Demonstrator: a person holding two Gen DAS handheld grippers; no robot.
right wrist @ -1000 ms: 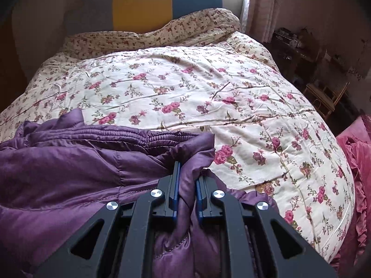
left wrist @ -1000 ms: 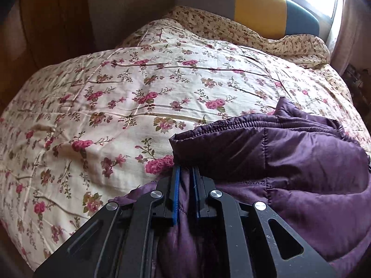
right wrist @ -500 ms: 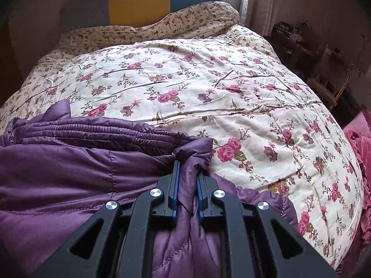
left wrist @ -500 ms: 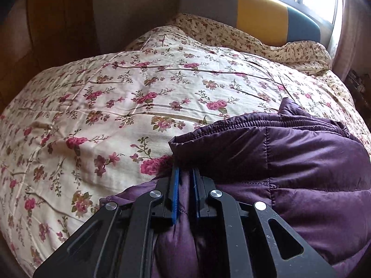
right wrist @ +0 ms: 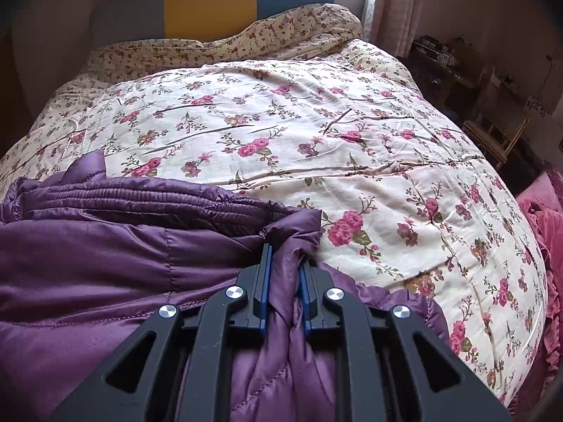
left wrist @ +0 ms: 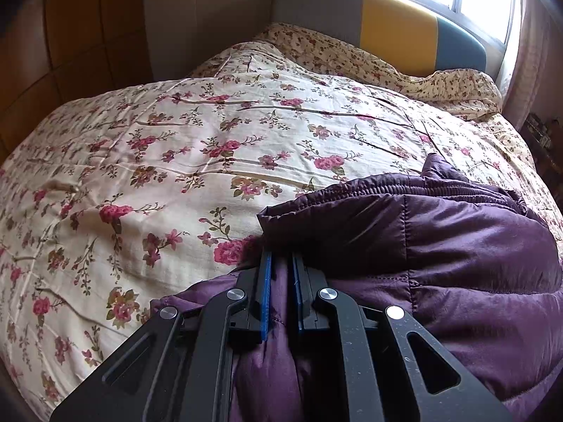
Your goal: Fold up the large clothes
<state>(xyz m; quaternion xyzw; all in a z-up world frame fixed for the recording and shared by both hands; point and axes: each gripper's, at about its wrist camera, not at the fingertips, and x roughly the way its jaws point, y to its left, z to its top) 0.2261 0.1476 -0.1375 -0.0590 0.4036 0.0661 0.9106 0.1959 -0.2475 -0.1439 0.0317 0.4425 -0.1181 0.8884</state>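
A purple quilted puffer jacket [left wrist: 440, 246] lies bunched on the near part of a bed; it also shows in the right wrist view [right wrist: 123, 253]. My left gripper [left wrist: 280, 263] is shut on a fold at the jacket's left end, with purple cloth pinched between its blue pads. My right gripper [right wrist: 285, 263] is shut on a fold at the jacket's right end. A ribbed elastic hem [right wrist: 140, 200] runs along the jacket's far edge. The fingertips of both grippers are partly buried in cloth.
The bed is covered by a cream floral quilt [left wrist: 211, 147] [right wrist: 316, 133]. A grey, yellow and blue headboard [left wrist: 397, 31] stands at the far end under a window. A wooden wardrobe [left wrist: 70, 52] is at left. Pink cloth [right wrist: 542, 218] and cluttered furniture [right wrist: 492, 105] are at right.
Both grippers have kept their hold on the jacket and moved a little forward over the bed toward the headboard, carrying the jacket's edge with them.
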